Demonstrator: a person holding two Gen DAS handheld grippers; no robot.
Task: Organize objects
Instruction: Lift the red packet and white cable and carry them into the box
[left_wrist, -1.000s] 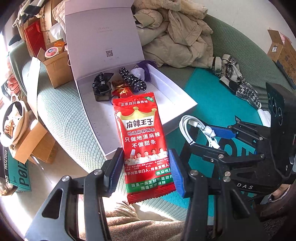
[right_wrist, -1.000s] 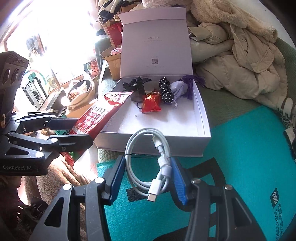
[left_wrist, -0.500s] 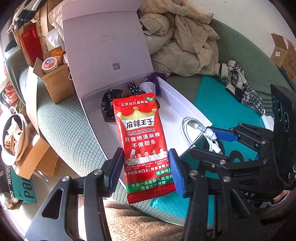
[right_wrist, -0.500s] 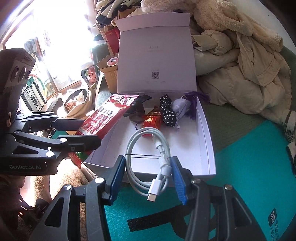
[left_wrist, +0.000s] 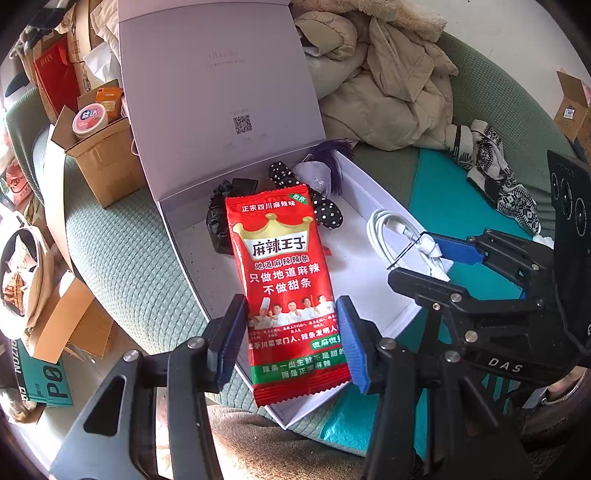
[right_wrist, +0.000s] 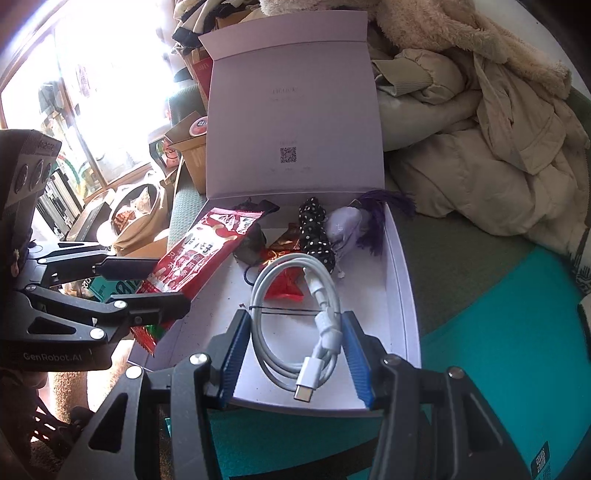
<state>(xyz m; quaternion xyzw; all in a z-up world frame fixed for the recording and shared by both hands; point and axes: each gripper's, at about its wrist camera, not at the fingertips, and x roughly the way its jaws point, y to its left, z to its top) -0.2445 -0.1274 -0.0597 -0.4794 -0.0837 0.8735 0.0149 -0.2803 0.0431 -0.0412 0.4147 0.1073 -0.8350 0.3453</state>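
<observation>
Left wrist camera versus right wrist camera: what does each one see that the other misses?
Only the left wrist view shows the snack packet's printed front and the patterned socks on the sofa. Only the right wrist view shows the cable's plug end and a bright window. Both show the open white box, the left gripper shut on the packet and the right gripper shut on the cable.

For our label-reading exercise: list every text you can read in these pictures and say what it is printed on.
"麻辣王子", "只做地道麻辣 不做甜条": red snack packet
"DAS": right gripper body
"GenRobot.AI": left gripper body
"益达": round tub
White box lid: faint logo and QR code, unreadable.
</observation>
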